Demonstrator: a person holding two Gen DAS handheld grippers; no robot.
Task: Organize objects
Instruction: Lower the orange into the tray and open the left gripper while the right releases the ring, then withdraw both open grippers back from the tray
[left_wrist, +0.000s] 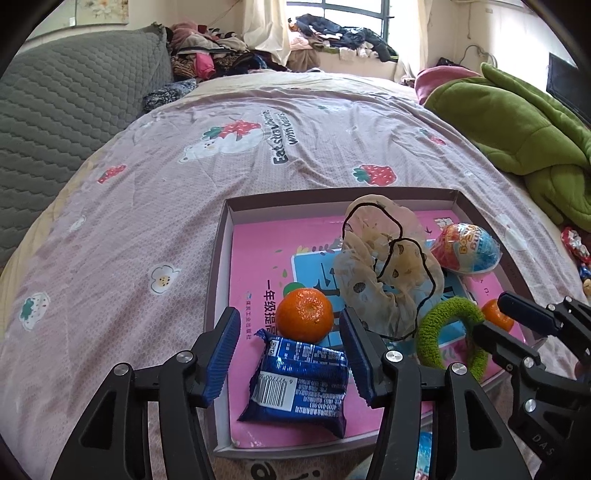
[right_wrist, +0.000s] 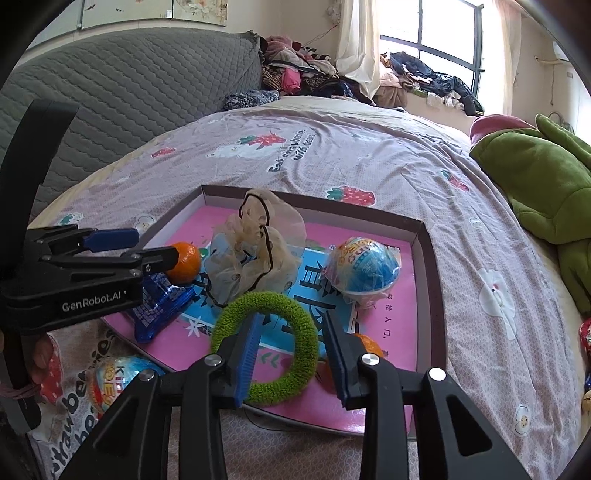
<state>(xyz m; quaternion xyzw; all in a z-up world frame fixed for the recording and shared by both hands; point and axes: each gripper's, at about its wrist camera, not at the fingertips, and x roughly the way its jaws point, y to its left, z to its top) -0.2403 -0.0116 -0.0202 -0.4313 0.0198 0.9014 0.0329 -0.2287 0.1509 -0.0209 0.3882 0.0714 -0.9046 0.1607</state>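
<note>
Both our grippers tilt down over the tray (left_wrist: 221, 280): left gripper (left_wrist: 290, 347) spread above the blue packet (left_wrist: 299, 384); right gripper (right_wrist: 291, 350) parted astride the green ring's (right_wrist: 266, 347) rim, not pinching.

Shallow cardboard tray (left_wrist: 221, 258), matt grey-brown walls, lined with a glossy pink printed sheet (left_wrist: 251, 266). Inside the tray: crinkled glossy blue foil snack packet (left_wrist: 301, 384); dimpled, slightly shiny orange peel on a mandarin (left_wrist: 304, 314); sheer, gauzy beige fabric scrunchie (left_wrist: 384, 266) with dark edging; fuzzy green chenille-like hair ring (right_wrist: 266, 343); shiny plastic-wrapped egg-shaped toy (right_wrist: 364, 271). Under the tray: matt printed cotton-like bedsheet (left_wrist: 147, 206), lightly creased. Beyond the tray: quilted grey cloth headboard (left_wrist: 66, 110); plush green blanket (left_wrist: 517, 122). Gripper pads (left_wrist: 221, 354): ribbed blue rubber on matt black plastic, bright metal bolts.
</note>
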